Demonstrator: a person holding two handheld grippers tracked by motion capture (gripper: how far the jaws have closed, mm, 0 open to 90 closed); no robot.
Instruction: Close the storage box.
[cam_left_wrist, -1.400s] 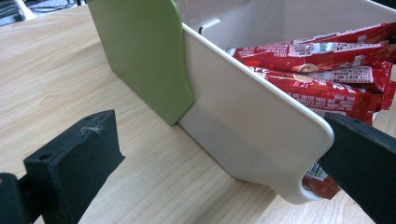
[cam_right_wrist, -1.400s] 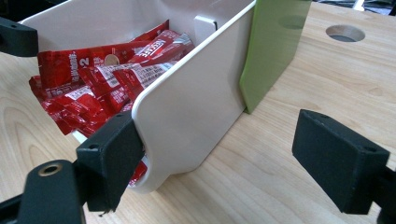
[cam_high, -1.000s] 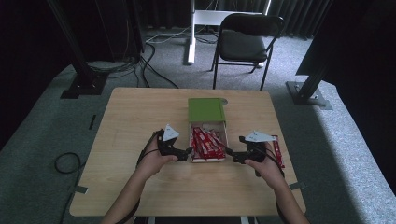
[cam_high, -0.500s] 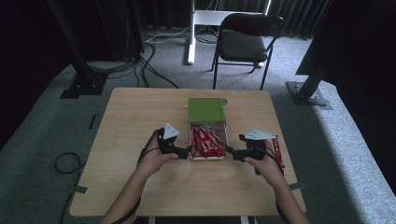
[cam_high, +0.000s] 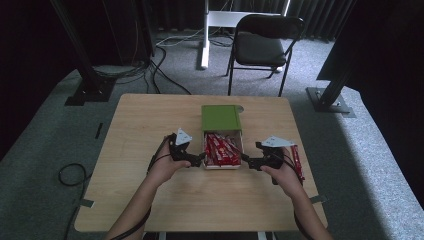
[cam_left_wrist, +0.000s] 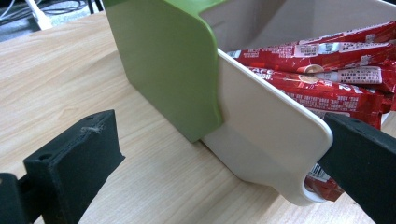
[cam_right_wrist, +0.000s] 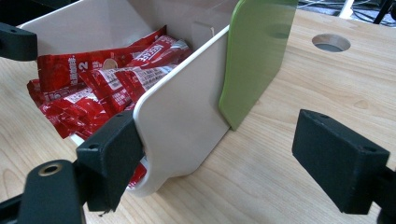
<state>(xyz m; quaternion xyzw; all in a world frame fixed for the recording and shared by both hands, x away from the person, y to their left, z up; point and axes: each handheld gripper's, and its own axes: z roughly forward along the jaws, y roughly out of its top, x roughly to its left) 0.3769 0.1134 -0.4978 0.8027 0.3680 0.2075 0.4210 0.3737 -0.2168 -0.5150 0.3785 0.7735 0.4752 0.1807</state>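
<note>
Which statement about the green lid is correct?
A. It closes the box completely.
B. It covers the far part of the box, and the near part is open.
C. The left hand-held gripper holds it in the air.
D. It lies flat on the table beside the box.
B: the green lid sits over the far part of the box, while the red packets lie uncovered in the near part.

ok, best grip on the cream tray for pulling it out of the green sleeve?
Probably the cream tray by its two thin side walls at the open near end, one hand-held gripper per side, coming from outside; the green sleeve covers the far half.
</note>
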